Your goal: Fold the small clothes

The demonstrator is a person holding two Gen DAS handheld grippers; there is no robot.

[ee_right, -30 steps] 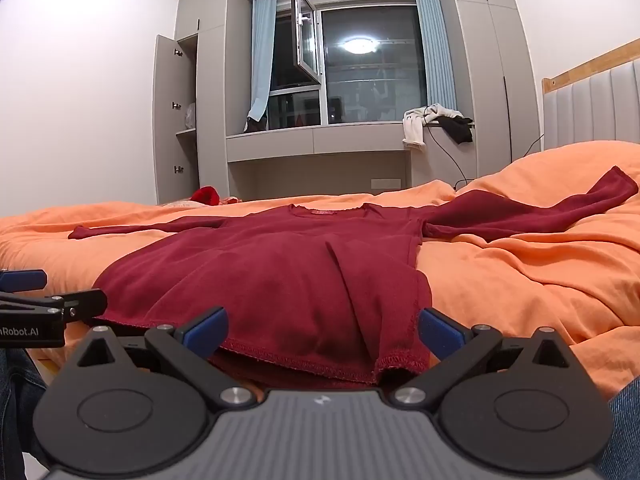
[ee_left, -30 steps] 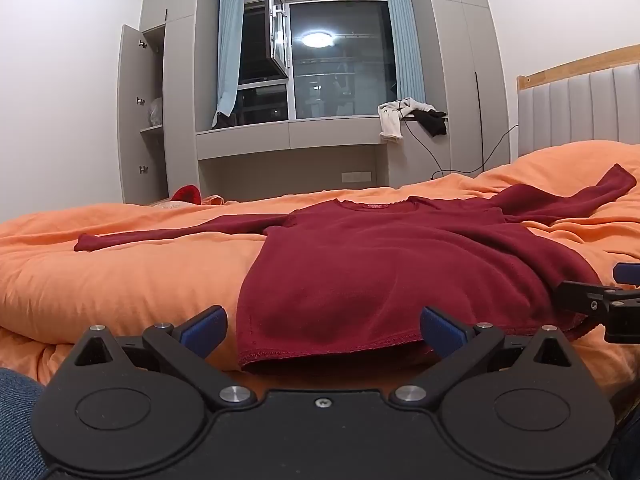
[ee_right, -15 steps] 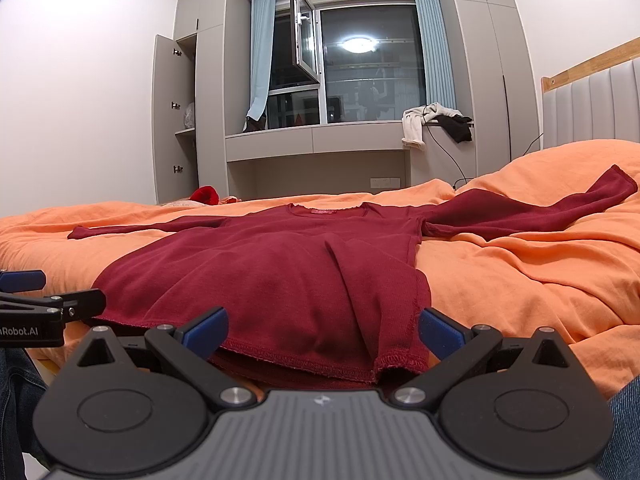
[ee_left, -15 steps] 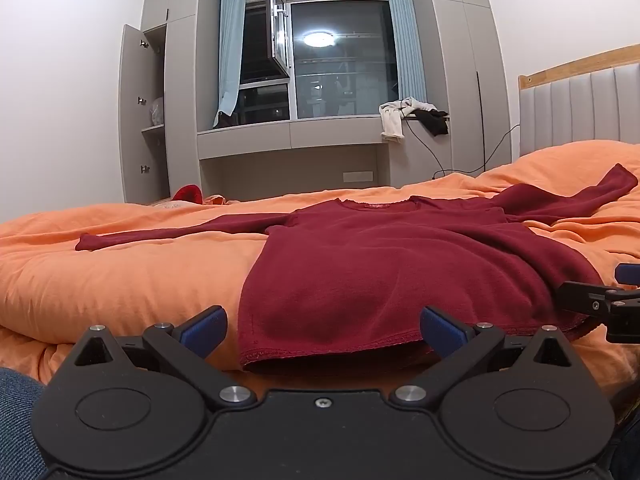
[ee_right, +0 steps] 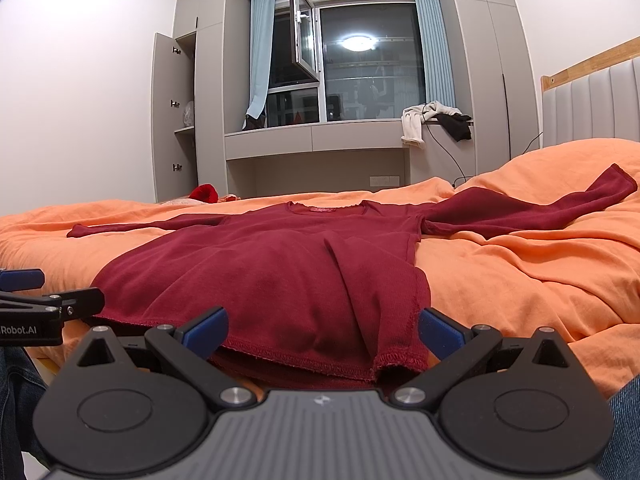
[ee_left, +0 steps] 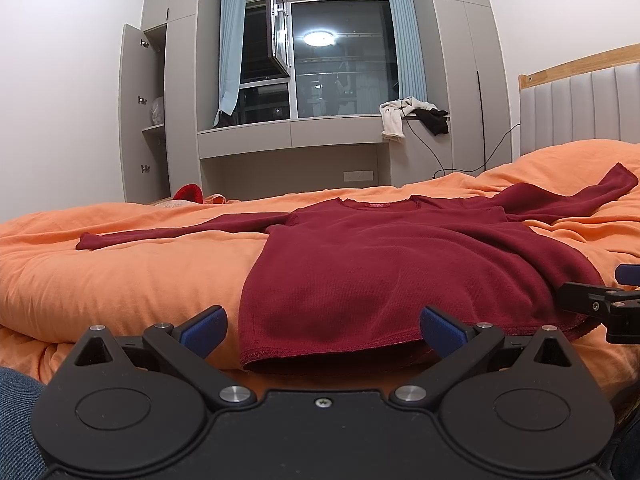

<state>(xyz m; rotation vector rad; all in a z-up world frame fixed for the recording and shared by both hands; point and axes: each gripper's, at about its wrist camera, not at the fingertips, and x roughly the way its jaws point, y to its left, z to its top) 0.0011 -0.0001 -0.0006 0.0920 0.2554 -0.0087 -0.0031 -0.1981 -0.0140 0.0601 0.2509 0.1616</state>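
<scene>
Orange bed cover (ee_left: 120, 280) under dark red sweater (ee_left: 380, 272), spread flat, sleeves out. Hem just ahead of left gripper (ee_left: 322, 328) and right gripper (ee_right: 322, 328); both held low, level, fingers wide apart, gripping nothing.

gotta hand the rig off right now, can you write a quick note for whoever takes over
Left gripper: open, holding nothing, level with the near hem at the shirt's left corner.
Right gripper: open, holding nothing, level with the near hem at the shirt's right corner.
Red shirt: spread flat on the orange bedding, hem toward you, collar toward the window, both sleeves stretched out to the sides.
Done: shirt laid out; no fold made yet.
Left: grasp the hem corners, fold the sleeves in, fold the body into a compact stack. A crease runs down the right half; probably worth smoothing first.
</scene>
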